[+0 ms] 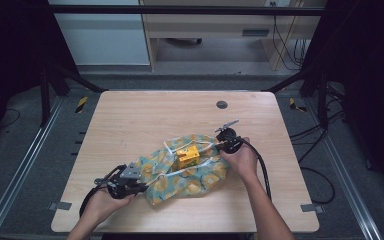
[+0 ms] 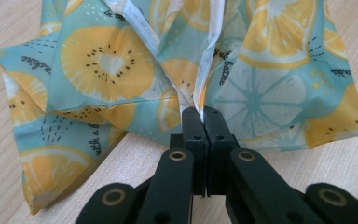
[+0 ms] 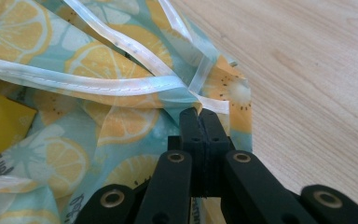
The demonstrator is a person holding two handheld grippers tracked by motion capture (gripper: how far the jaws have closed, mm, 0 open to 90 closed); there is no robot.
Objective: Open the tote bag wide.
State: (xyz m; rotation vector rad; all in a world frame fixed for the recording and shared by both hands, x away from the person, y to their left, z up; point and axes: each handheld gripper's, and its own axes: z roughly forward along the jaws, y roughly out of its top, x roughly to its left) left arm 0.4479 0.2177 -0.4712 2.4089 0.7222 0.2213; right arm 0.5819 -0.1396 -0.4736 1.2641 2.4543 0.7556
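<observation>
1. Lemon-print cloth (image 1: pixel 185 170) lies crumpled on the table (image 1: pixel 130 125), near its front edge.
2. Yellow box (image 1: pixel 188 156) sits on the middle of the cloth.
3. Left hand-held gripper (image 2: pixel 204 112): jaws pressed together on the cloth's white trim (image 2: pixel 209 60).
4. Right hand-held gripper (image 3: pixel 199 113): jaws clamped on the cloth's far corner, right by the trim.

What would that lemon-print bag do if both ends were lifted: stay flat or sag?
Probably sag: the bag lies creased and folded, so it looks thin and floppy. The yellow box on it would likely slide toward the middle. Its glossy trim may be slippery.
</observation>
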